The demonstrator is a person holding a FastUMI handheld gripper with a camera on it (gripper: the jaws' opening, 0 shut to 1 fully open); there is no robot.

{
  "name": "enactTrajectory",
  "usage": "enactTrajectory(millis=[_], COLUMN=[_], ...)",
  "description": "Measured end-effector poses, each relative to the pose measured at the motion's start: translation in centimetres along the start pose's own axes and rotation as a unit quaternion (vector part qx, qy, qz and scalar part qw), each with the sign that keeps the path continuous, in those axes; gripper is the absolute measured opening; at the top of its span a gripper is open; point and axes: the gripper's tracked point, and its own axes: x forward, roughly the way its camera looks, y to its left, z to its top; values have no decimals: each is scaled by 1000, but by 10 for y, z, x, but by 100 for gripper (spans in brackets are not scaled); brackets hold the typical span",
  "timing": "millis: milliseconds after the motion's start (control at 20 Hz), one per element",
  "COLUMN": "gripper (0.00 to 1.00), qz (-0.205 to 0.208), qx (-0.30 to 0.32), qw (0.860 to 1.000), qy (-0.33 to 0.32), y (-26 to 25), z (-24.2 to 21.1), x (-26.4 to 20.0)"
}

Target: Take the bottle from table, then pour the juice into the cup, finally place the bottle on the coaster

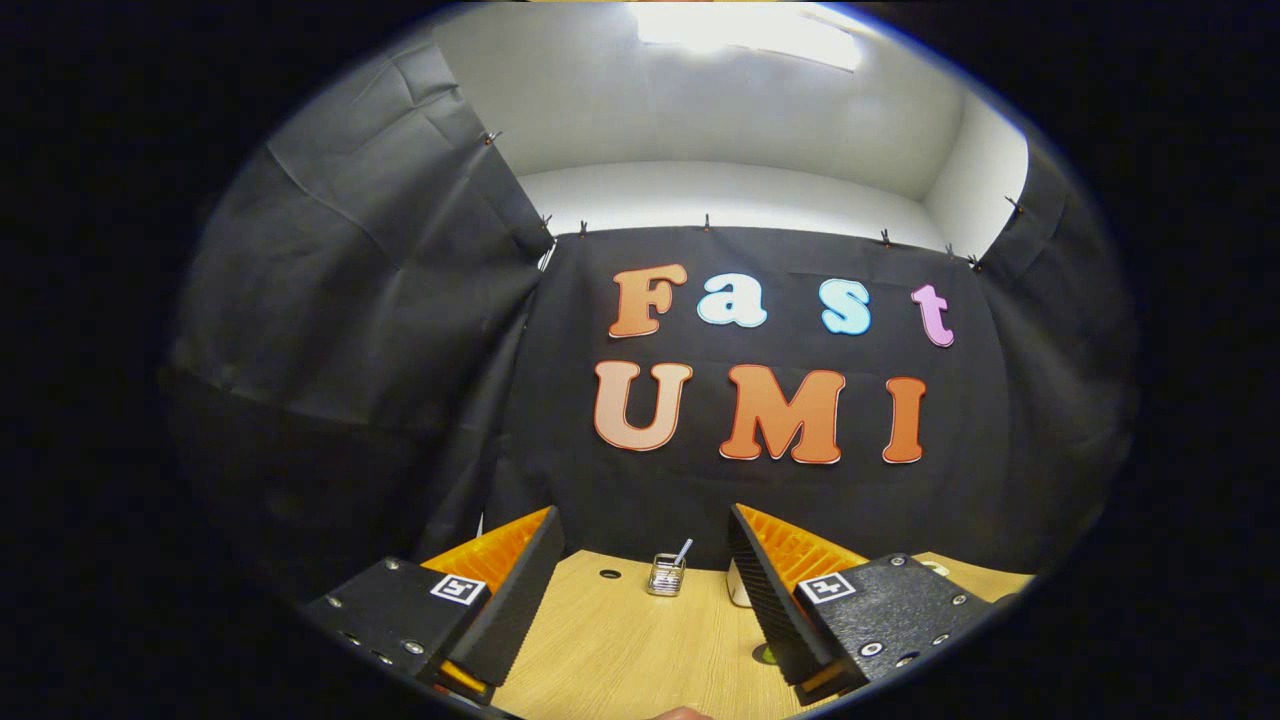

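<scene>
White obj [738, 588] and green spot [765, 655] mostly hidden behind the hand-held gripper [645, 570] finger.

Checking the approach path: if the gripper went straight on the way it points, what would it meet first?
The gripper, jaws open with nothing between them, points over the wooden table toward a small glass with a straw. Probably that comes first, though depth is unclear.

Your light comes from a blown-out ceiling panel [748, 32] overhead; the black cloth wall [780, 490] stays dim; the wooden table [640, 650] is evenly lit; fisheye bends the edges; focus is slightly soft
</scene>
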Motion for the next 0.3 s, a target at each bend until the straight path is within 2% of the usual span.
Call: enactTrajectory(millis=[300], gripper=[98], qz=[-19], qx=[11], qw=[1000], qy=[-2], y=[-8], z=[7], x=[-8])
